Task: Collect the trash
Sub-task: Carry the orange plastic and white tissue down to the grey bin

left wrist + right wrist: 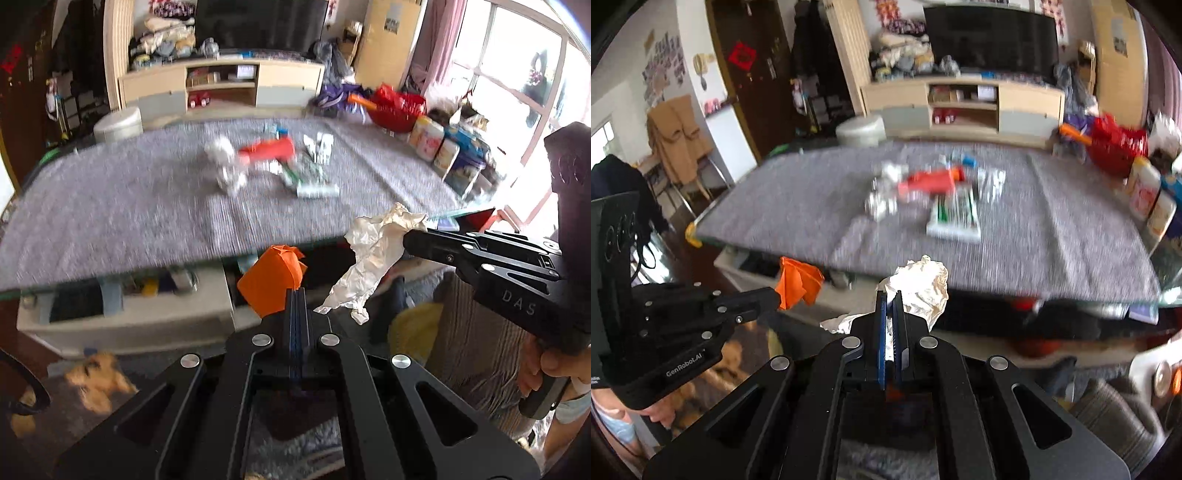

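My left gripper [297, 291] is shut on a crumpled orange paper [271, 278], held in the air in front of the table's near edge; it also shows in the right wrist view [796, 282]. My right gripper [891, 295] is shut on a crumpled white paper [923, 282], which hangs from its fingers in the left wrist view [369, 254]. A pile of trash lies on the grey table mat [110, 214]: a white paper ball [227, 166], an orange box [267, 149], white and green packs [955, 216] and a small tube [317, 191].
Red basket [397, 109] and several tubs [428, 138] stand at the table's right end. A round stool [118, 123] and a TV cabinet [221, 86] stand behind. A shelf under the glass table holds clutter. A person's hand [543, 369] holds the right gripper.
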Demonstrator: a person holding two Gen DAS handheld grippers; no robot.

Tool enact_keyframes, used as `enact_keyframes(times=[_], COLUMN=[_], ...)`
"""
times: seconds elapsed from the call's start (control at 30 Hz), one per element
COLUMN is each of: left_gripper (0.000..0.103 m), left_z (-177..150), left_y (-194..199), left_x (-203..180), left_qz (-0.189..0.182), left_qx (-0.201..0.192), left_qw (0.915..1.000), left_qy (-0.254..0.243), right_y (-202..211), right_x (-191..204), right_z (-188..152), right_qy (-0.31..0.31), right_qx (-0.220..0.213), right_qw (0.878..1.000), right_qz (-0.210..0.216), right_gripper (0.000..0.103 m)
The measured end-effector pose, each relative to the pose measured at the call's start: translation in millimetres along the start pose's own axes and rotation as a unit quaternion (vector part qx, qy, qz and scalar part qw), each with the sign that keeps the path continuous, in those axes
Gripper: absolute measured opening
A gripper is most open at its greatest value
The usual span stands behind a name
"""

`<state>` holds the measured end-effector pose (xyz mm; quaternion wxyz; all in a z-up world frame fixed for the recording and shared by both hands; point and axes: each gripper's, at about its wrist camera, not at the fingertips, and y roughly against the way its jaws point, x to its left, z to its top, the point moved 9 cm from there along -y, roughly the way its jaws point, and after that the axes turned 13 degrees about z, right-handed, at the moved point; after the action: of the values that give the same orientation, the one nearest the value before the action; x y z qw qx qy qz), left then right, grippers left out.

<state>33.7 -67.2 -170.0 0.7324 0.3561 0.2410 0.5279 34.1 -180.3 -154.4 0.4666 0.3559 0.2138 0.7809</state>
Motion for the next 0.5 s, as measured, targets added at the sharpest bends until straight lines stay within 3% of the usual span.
enact_keyframes(times=[0.27, 0.5], left_gripper=[0.000, 0.000], left_z=[-51, -89], left_y=[-39, -71], left_x=[-9, -17], left_qz=[-0.009, -0.021], left_qx=[0.063, 0.122], left_qw=[0.9979, 0.9923], left_qy=[-0.001, 0.001], right_y=[-43, -67], right_x=[-13, -18], right_z=[-58, -88], right_qy=[-0.046, -0.074], right_qx=[0.065, 0.106], right_qw=[0.997, 0.991], right_qz=[0.009, 0.016], right_gripper=[0.005, 0.005])
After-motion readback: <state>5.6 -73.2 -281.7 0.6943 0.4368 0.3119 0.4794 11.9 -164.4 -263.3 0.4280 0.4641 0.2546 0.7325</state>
